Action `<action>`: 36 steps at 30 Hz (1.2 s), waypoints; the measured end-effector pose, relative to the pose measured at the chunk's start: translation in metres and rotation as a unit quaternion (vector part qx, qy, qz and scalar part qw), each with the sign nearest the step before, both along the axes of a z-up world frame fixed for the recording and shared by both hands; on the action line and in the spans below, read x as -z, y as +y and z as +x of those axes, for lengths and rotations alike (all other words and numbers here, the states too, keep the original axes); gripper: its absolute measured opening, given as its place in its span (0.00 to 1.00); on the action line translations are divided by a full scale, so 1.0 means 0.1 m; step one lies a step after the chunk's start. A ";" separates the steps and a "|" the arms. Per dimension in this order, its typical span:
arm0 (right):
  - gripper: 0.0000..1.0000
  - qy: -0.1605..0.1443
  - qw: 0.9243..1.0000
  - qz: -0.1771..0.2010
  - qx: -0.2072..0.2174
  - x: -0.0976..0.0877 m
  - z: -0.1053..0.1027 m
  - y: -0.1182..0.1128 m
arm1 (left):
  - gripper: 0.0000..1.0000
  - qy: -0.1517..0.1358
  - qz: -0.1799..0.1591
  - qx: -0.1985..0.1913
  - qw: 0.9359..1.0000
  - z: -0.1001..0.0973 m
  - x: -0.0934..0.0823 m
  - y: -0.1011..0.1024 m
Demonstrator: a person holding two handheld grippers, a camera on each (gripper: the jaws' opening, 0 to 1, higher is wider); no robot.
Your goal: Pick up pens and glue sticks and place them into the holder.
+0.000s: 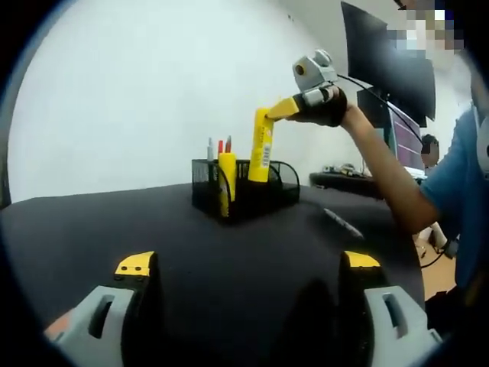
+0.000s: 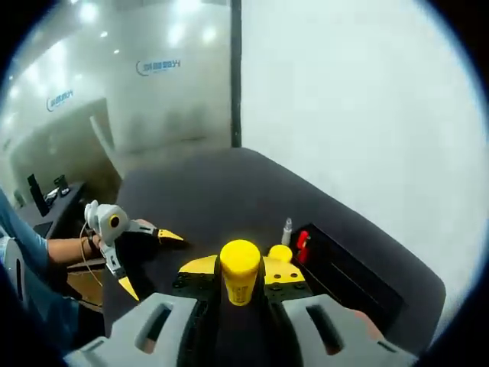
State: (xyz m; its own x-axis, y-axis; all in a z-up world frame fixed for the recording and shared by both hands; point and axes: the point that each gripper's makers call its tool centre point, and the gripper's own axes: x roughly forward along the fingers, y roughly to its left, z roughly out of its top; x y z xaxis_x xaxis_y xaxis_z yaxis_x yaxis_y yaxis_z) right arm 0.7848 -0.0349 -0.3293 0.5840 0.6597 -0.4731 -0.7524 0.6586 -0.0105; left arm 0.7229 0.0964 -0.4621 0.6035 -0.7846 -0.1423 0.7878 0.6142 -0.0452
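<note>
Gripping a yellow glue stick (image 1: 261,147) by its upper end, the right gripper (image 1: 284,108) holds it upright with its lower end down inside the black mesh holder (image 1: 243,187), which stands well back on the black table (image 1: 229,260). In the right gripper view the same glue stick's cap (image 2: 240,267) sits clamped between the yellow-tipped jaws, the holder (image 2: 348,271) lying below and to the right. The left gripper (image 1: 248,264) hovers low over the near tabletop with its jaws spread wide and nothing between them — a broad bare stretch of black surface lies between it and the holder. Counted in the holder: two yellow glue sticks, the second (image 1: 227,180) in a front compartment, plus three pens (image 1: 219,147) poking up at the back, one white-capped and two reddish. One more pen (image 1: 344,224) lies flat on the table to the right of the holder, near the table's edge — beyond which a desk with monitors (image 1: 390,69) stands.
</note>
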 end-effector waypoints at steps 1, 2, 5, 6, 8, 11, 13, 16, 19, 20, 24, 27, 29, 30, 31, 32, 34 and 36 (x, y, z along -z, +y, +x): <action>0.17 0.001 1.000 -0.002 0.005 0.01 0.02 -0.02 | 0.94 -0.001 -0.002 -0.001 1.000 0.00 -0.01 0.01; 0.17 0.002 1.000 -0.003 0.010 0.03 0.03 -0.04 | 0.94 -0.001 -0.003 -0.002 1.000 0.01 -0.01 0.01; 0.17 0.006 1.000 -0.005 0.021 0.09 0.06 -0.07 | 0.94 -0.001 -0.006 -0.005 1.000 0.02 -0.02 0.02; 0.17 0.007 1.000 -0.005 0.023 0.10 0.09 -0.08 | 0.93 -0.001 -0.007 -0.005 1.000 0.02 -0.02 0.02; 0.17 0.013 1.000 -0.004 0.026 0.14 0.13 -0.08 | 0.93 -0.001 -0.006 -0.005 1.000 0.02 -0.01 0.02; 0.17 0.016 0.999 -0.012 0.036 0.18 0.20 -0.12 | 0.93 0.000 -0.002 -0.003 1.000 0.01 0.00 0.01; 0.17 0.019 0.999 -0.015 0.040 0.19 0.27 -0.15 | 0.92 0.000 -0.001 -0.002 1.000 0.01 0.00 0.01; 0.17 0.022 0.999 -0.014 0.044 0.21 0.32 -0.17 | 0.92 0.000 -0.002 -0.003 1.000 0.01 0.00 0.01; 0.17 0.025 0.998 -0.014 0.048 0.24 0.35 -0.18 | 0.92 -0.001 -0.003 -0.004 1.000 0.02 0.00 0.01; 0.17 0.026 0.998 -0.015 0.050 0.25 0.36 -0.19 | 0.92 -0.001 -0.003 -0.004 1.000 0.02 0.00 0.01; 0.17 0.029 0.998 -0.017 0.054 0.26 0.43 -0.24 | 0.92 -0.001 -0.002 -0.004 1.000 0.01 0.00 0.01; 0.17 0.030 0.998 -0.015 0.055 0.25 0.49 -0.27 | 0.92 -0.001 -0.001 -0.004 1.000 0.01 0.00 0.01; 0.17 0.031 0.998 -0.016 0.055 0.27 0.49 -0.26 | 0.92 -0.001 0.001 -0.004 1.000 0.01 0.01 0.01; 0.17 0.032 0.998 -0.017 0.055 0.28 0.50 -0.26 | 0.92 -0.001 0.001 -0.004 1.000 0.01 0.01 0.01; 0.17 0.035 0.998 -0.019 0.054 0.30 0.50 -0.26 | 0.92 -0.002 0.001 -0.004 1.000 0.01 0.01 0.01; 0.17 0.037 0.998 -0.021 0.053 0.30 0.52 -0.27 | 0.92 -0.002 0.002 -0.005 1.000 0.02 0.01 0.01; 0.17 0.041 0.997 -0.027 0.052 0.34 0.54 -0.27 | 0.92 -0.002 0.003 -0.005 1.000 0.02 0.01 0.02; 0.17 0.046 0.997 -0.033 0.050 0.38 0.53 -0.26 | 0.92 -0.002 0.004 -0.005 1.000 0.02 0.02 0.02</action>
State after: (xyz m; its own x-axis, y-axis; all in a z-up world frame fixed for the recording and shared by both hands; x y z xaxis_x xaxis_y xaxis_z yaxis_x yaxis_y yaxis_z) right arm 0.8376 -0.0609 -0.3674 0.5969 0.5663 -0.5683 -0.6831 0.7302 0.0102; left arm 0.7247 0.0980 -0.4636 0.6123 -0.7770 -0.1461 0.7814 0.6229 -0.0379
